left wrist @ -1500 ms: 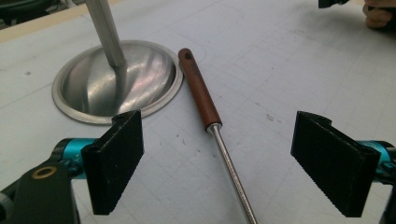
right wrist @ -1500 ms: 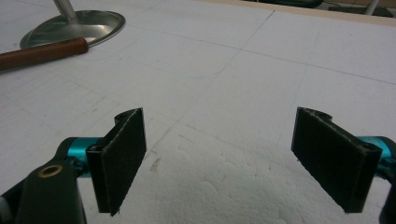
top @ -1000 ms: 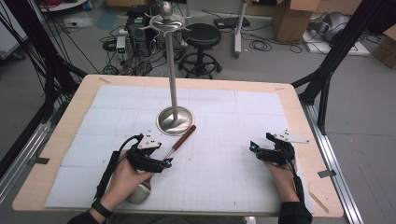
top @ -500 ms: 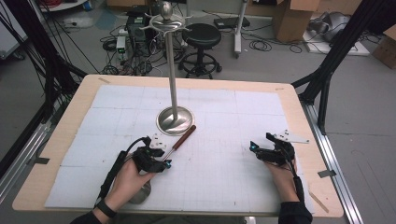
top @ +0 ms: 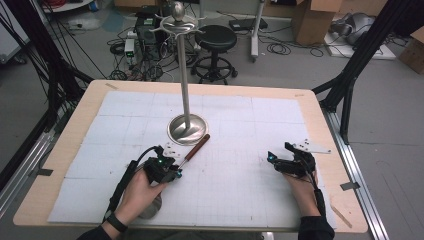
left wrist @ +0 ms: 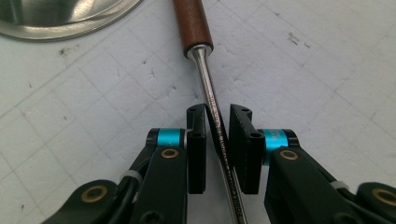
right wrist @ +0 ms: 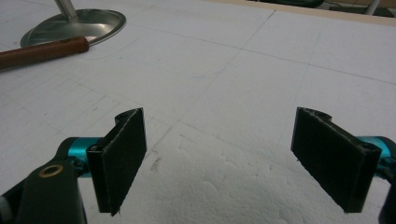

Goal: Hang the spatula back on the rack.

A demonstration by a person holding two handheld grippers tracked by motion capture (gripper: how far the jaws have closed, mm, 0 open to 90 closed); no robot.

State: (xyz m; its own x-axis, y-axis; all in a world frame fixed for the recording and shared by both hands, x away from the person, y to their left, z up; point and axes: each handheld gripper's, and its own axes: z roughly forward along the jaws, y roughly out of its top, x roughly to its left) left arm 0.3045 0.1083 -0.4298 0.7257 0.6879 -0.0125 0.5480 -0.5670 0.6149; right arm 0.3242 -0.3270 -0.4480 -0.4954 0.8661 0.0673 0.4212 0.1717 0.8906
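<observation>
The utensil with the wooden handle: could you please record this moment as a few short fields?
item: utensil, brown wooden handle, thin metal shaft
position: flat on the white mat, handle end by the stand base
left gripper: fingers on both sides of the shaft, nearly closed
right gripper: open, holds nothing, apart from the utensil

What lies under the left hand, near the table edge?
Under the left hand a round, shiny metal object shows on the white mat. The hand covers most of it, so its full shape cannot be told.
</observation>
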